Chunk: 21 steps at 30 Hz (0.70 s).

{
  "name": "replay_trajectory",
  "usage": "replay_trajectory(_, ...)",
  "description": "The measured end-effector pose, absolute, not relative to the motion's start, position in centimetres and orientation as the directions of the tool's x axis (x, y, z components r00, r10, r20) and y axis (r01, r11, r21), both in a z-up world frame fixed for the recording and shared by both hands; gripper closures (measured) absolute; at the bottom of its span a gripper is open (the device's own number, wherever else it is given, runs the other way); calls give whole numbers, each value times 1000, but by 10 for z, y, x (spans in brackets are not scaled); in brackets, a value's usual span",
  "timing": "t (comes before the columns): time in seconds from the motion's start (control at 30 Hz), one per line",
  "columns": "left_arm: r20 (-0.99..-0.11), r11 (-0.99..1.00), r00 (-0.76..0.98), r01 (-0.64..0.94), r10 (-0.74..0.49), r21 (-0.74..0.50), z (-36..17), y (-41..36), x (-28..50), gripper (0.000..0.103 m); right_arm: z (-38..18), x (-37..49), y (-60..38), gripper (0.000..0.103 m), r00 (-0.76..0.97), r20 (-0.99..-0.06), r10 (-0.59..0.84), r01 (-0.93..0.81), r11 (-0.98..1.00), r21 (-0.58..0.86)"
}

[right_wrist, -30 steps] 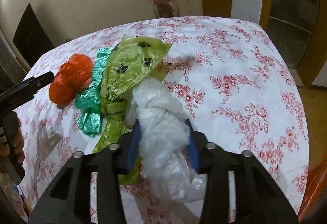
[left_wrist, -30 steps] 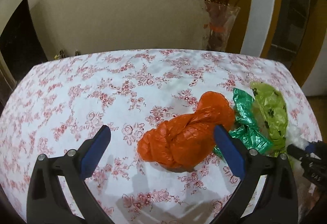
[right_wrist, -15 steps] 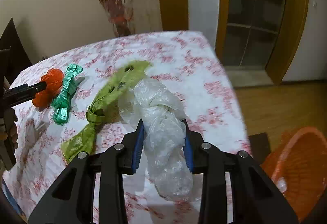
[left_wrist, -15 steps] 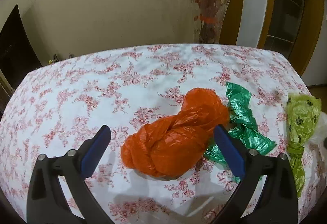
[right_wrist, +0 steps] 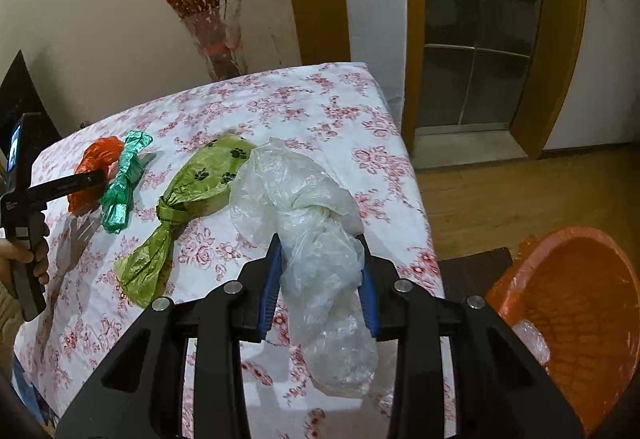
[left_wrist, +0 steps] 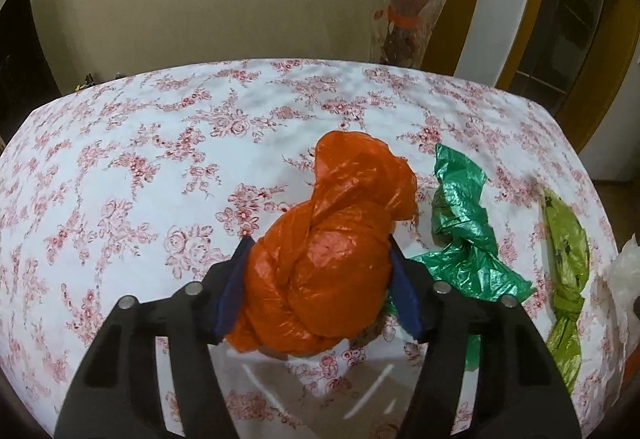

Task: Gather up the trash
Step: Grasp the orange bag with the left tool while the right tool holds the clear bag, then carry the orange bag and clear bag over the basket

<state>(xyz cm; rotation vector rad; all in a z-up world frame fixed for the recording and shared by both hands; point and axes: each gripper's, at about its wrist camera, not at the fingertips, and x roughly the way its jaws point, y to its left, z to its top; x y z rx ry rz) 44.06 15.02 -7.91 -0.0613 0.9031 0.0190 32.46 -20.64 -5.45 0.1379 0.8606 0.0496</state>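
My left gripper (left_wrist: 320,279) is shut on the knotted orange plastic bag (left_wrist: 332,239), which rests on the flowered tablecloth (left_wrist: 140,159). A dark green knotted bag (left_wrist: 460,231) lies just right of it, then a light green paw-print bag (left_wrist: 564,239). My right gripper (right_wrist: 320,279) is shut on a knotted clear plastic bag (right_wrist: 312,223) and holds it above the table's right edge. In the right wrist view the left gripper (right_wrist: 96,175) touches the orange bag (right_wrist: 98,163), beside the dark green bag (right_wrist: 122,187) and the light green bag (right_wrist: 192,195).
An orange bin (right_wrist: 580,303) lined with an orange bag stands on the wooden floor right of the table. A glass vase with red twigs (left_wrist: 408,15) stands behind the table's far edge. A glass door (right_wrist: 480,39) is behind.
My left gripper has moved forward and closed on the orange bag. My right gripper has carried the clear bag up and to the right, and the orange bin has come further into view.
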Motion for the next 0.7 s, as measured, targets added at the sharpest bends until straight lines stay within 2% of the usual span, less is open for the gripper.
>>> replay_trajectory(0.37, -740, 997, 672, -44, -15, -61, -43, 138, 408, 41, -32, 297, -230, 69, 696, -713, 88, 49, 984, 170)
replay_trajectory(0.7, -682, 997, 727, 75, -76, -31, -5, 62, 371, 41, -1, 262, -258, 69, 761, -647, 44, 98, 978, 182)
